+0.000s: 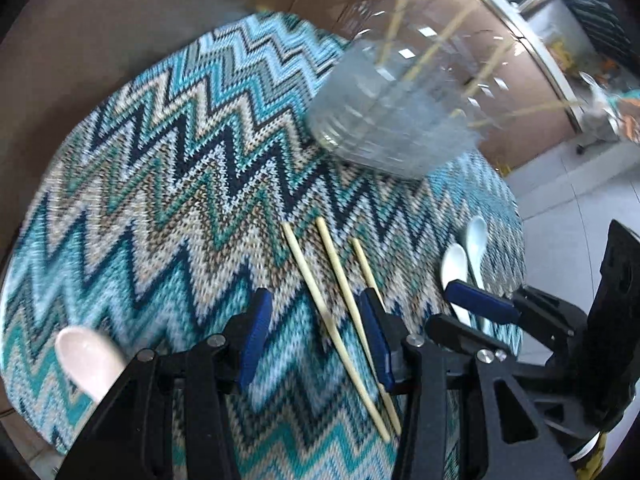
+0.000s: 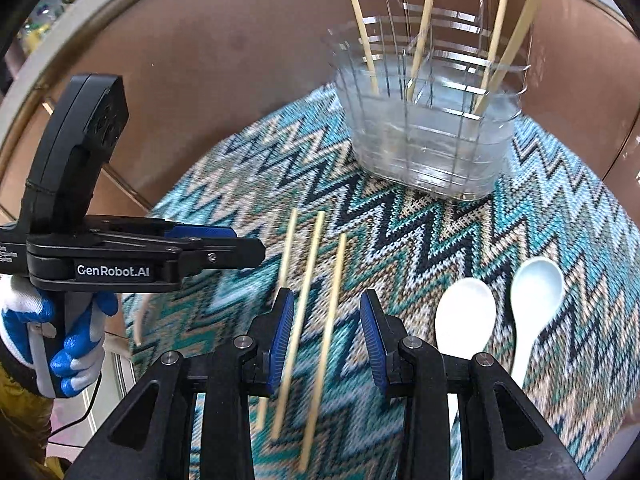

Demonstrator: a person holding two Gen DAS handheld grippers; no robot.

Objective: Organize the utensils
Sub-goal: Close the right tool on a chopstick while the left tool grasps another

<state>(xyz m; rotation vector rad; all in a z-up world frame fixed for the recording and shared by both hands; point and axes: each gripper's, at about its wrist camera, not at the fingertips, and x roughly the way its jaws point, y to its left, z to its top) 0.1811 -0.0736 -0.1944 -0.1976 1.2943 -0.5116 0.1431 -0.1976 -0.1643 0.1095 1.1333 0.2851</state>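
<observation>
Three loose chopsticks lie roughly parallel on the zigzag-knit mat, and the right gripper hangs directly over them with its blue-padded jaws spread apart, two of the sticks running through the gap between the pads and the third just outside the left pad; whether the pads touch any of them cannot be told. In the left wrist view the same three chopsticks pass between the pads of the left gripper, whose jaws also stand apart and hold nothing. The sticks are thin, pale bamboo-coloured and slightly tapered. To their right, two ceramic soup spoons lie side by side with bowls toward the holder: a white spoon and a pale blue spoon, both smooth and glossy, close together but apart from the chopsticks. At the far side of the mat stands a clear utensil holder, made of transparent slotted panels that form a ribbed, rounded basket; four more chopsticks lean upright inside it. The mat is round, coarse in weave, patterned in teal, navy, cream and tan chevrons, and rests on a brown round table with a pale metal rim. A pinkish-white spoon bowl sits at the near left edge of the mat, beside the left gripper's frame.
</observation>
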